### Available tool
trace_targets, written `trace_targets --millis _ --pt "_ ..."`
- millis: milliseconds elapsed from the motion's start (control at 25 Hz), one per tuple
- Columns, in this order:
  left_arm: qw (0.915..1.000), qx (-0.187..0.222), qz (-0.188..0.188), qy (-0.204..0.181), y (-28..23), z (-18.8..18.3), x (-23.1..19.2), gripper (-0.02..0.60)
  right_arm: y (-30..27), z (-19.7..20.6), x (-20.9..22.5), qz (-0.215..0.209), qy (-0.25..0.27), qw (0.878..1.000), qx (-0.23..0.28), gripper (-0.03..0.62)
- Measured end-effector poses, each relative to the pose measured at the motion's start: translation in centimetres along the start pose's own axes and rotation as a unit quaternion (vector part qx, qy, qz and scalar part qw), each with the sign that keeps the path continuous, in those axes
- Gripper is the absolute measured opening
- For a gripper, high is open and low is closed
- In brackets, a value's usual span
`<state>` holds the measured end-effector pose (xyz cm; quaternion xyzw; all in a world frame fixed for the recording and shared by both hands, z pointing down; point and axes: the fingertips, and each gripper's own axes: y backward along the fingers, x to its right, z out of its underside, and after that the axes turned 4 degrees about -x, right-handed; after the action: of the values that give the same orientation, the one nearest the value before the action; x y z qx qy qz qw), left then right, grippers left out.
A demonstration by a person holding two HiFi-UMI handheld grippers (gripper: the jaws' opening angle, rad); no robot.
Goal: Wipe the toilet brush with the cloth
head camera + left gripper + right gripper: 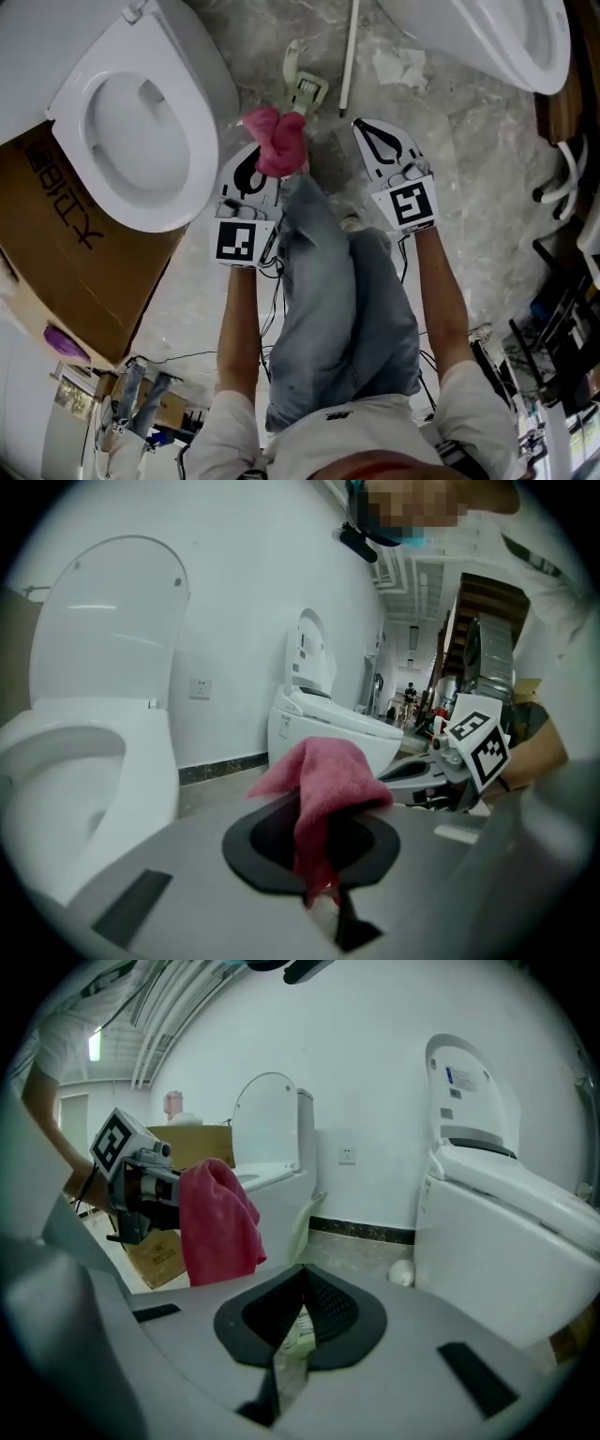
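**Pink cloth pinched in the left tool, toilet brush on the floor by the open toilet**

The left tool [265, 161] is pressed together on a pink cloth [277, 141]. The cloth bunches over its tips and, in the left gripper view, hangs down through the dark opening between the jaws. From the head view this tool sits just off the front of the open toilet [192, 141], on the side away from the cistern.

The right tool [367, 129] is farther from that toilet, beyond the left tool, and the two are apart. Its jaws meet at the tips and hold nothing.

The toilet brush [307, 91], pale green with a light head, is on the marble floor [469, 216] just beside the open toilet's bowl. It lies ahead of the cloth and close to it. Whether cloth and brush touch cannot be told.

A thin white rod [348, 56] lies on the floor a little farther from the open toilet than the brush. A crumpled tissue [398, 67] lies beyond that. A second toilet [487, 33] stands well apart, across the floor. A cardboard box [75, 253] stands against the open toilet on its other side.
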<state>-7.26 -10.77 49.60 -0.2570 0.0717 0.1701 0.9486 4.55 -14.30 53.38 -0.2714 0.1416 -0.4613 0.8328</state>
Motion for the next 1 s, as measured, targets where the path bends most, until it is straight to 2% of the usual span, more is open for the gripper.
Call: trace_targets --millis 440,760,1000 --pt "0.9996 0.017 0.019 -0.011 -6.2 9.4 -3.2 0.031 -9.6 8.5 0.4 -0.058 0.07 0.996 0.02 0.005" --pt "0.9977 0.051 0.038 -0.021 -9.6 13.9 -5.0 0.032 -15.9 12.3 1.0 -0.096 0.116 0.988 0.022 0.012" --pt "0.9969 0.064 0.041 -0.02 -12.1 16.5 -5.7 0.032 -19.5 15.1 0.1 -0.131 0.154 0.979 -0.001 0.012"
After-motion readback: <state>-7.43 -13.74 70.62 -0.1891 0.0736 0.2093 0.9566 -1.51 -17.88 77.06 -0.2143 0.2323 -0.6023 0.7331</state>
